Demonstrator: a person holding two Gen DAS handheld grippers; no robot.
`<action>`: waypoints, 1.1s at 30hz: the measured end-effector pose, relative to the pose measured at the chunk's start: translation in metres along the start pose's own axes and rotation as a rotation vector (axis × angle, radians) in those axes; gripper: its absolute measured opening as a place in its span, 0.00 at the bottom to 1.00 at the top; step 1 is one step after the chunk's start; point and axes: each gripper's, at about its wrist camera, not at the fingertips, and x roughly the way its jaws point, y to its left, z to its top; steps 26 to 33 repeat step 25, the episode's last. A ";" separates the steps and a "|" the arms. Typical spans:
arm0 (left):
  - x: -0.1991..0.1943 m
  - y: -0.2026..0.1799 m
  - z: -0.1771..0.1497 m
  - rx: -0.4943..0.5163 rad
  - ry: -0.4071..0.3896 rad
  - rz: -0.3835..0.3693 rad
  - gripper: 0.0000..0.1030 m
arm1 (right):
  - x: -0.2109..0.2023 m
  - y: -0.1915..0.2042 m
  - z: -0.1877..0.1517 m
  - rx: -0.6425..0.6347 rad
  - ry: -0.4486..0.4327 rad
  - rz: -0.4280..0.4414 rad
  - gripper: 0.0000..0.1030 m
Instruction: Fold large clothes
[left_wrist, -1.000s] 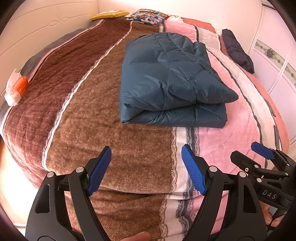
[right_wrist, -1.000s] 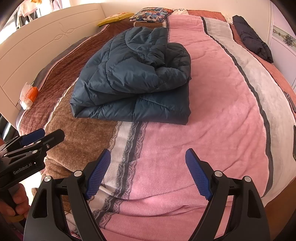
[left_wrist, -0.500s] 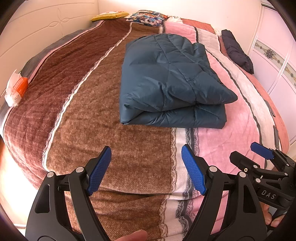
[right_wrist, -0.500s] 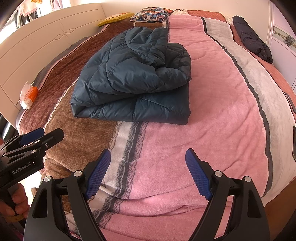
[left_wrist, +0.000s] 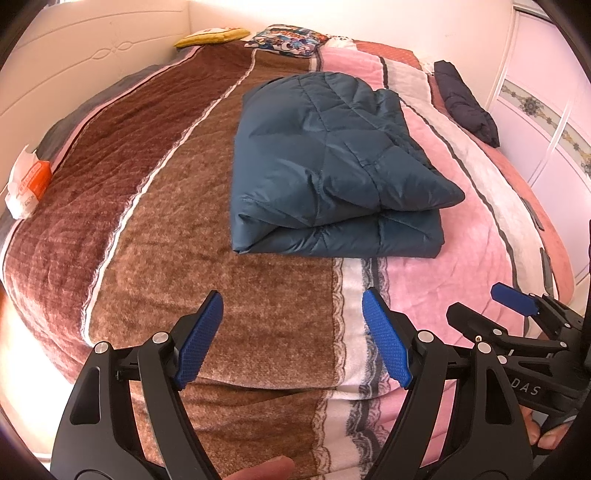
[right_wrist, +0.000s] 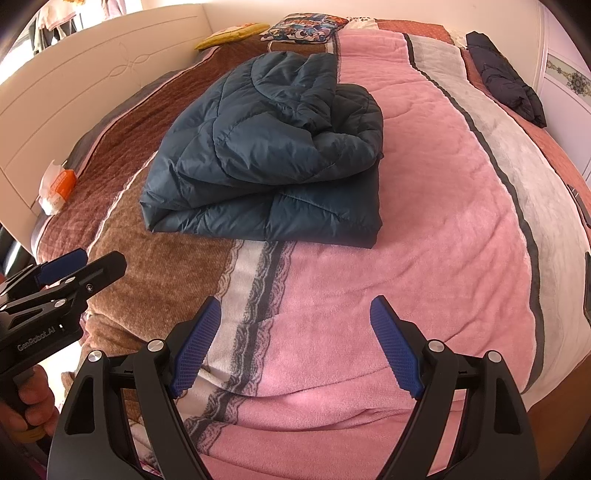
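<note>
- On the bed (left_wrist: 207, 229), a folded blue jacket (left_wrist: 325, 166): puffy, light, slick; likely best pinched at its near edge.
- Left gripper (left_wrist: 291, 339) and right gripper (right_wrist: 295, 347): jaws apart, empty.

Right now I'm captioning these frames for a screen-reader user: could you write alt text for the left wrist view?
A teal quilted jacket, folded, lies on a bed with a brown, white and pink striped blanket. The open left gripper hovers empty in the foreground, with the right gripper at the right edge.

A sunlit bed (left_wrist: 155, 236) under a striped brown-and-pink blanket, white headboard (right_wrist: 96, 96) and wardrobe doors (left_wrist: 546, 110) alongside.
</note>
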 end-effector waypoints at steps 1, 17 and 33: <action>0.000 0.000 0.000 0.000 0.000 0.001 0.75 | 0.000 0.001 0.000 0.000 -0.001 0.000 0.79; 0.001 0.002 -0.001 0.000 0.001 0.006 0.74 | 0.002 -0.001 -0.001 -0.005 0.005 0.001 0.79; 0.003 0.003 -0.003 -0.001 0.014 0.011 0.74 | 0.003 -0.001 -0.001 -0.006 0.005 0.002 0.79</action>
